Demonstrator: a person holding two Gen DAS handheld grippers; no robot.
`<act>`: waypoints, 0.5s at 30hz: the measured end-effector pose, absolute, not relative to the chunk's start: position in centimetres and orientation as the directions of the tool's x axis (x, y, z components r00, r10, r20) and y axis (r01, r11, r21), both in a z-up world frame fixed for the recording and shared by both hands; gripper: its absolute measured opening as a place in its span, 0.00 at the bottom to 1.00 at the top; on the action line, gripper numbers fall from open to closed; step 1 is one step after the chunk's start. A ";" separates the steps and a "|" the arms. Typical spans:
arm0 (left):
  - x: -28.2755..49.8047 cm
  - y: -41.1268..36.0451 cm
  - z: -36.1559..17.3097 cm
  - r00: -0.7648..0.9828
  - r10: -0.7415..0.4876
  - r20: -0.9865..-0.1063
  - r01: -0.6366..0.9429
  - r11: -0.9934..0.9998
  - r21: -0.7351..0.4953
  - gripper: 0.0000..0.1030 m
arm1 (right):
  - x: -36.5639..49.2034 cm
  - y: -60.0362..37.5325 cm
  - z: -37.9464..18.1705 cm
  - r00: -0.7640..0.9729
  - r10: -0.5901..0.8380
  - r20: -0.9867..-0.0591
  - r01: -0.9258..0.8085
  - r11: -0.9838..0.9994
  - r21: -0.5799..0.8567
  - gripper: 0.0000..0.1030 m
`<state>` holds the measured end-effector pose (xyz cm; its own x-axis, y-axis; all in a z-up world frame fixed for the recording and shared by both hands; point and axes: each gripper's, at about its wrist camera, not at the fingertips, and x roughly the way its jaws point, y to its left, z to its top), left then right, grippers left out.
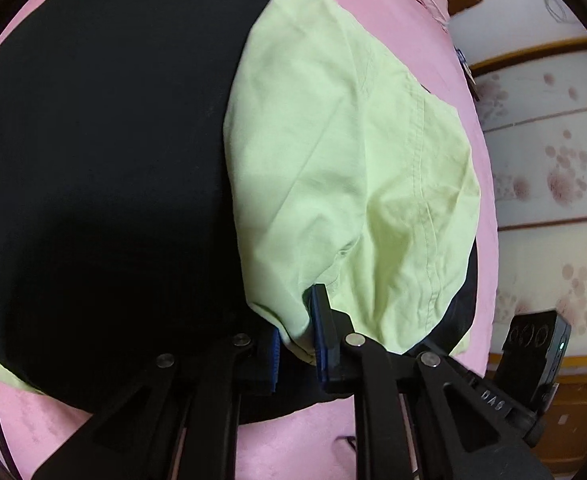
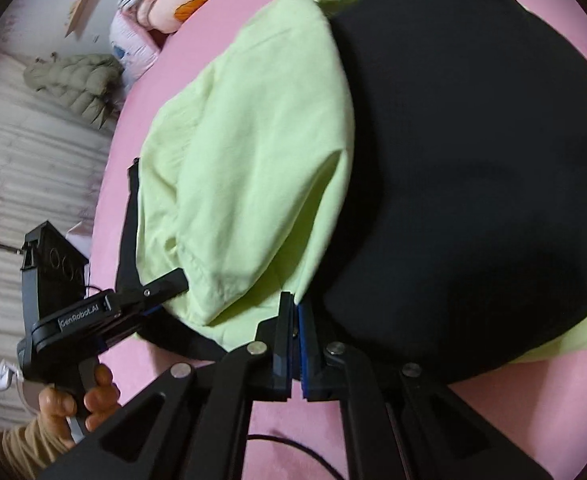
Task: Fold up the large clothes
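A large garment, black point(image 1: 105, 168) on its outer face and pale green point(image 1: 345, 152) on its lining, lies spread on a pink bed sheet point(image 1: 293, 440), the green side flaps folded in over the black body. At its near hem the left gripper point(image 1: 295, 336) pinches a bunched green fold between blue pads, and the right gripper point(image 2: 295, 340) has its jaws pressed together on the thin green edge. Both tilt steeply downward, and a hand point(image 2: 73, 404) grips the left tool's handle.
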<state>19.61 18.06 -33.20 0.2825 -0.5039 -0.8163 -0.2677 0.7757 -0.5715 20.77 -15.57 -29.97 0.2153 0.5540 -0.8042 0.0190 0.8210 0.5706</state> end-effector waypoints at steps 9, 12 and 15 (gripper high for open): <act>18.4 17.1 -29.3 0.272 -0.469 -0.840 -0.215 0.821 -0.528 0.67 | 20.4 -15.0 -26.8 0.199 0.467 -0.862 -0.032 0.882 0.470 0.07; 17.4 17.0 -27.2 0.282 -0.440 -0.852 -0.196 0.843 -0.500 0.69 | 19.9 -14.7 -25.1 0.212 0.450 -0.868 -0.077 0.893 0.444 0.07; 16.1 17.1 -26.0 0.282 -0.439 -0.853 -0.209 0.840 -0.501 0.70 | 18.6 -14.0 -23.7 0.211 0.449 -0.868 -0.130 0.893 0.431 0.07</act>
<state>16.11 17.11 -26.04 0.2819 -0.4389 -0.8532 -0.2090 0.8398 -0.5011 18.56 -14.02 -23.68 0.2107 0.4492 -0.8682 -0.1302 0.8931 0.4305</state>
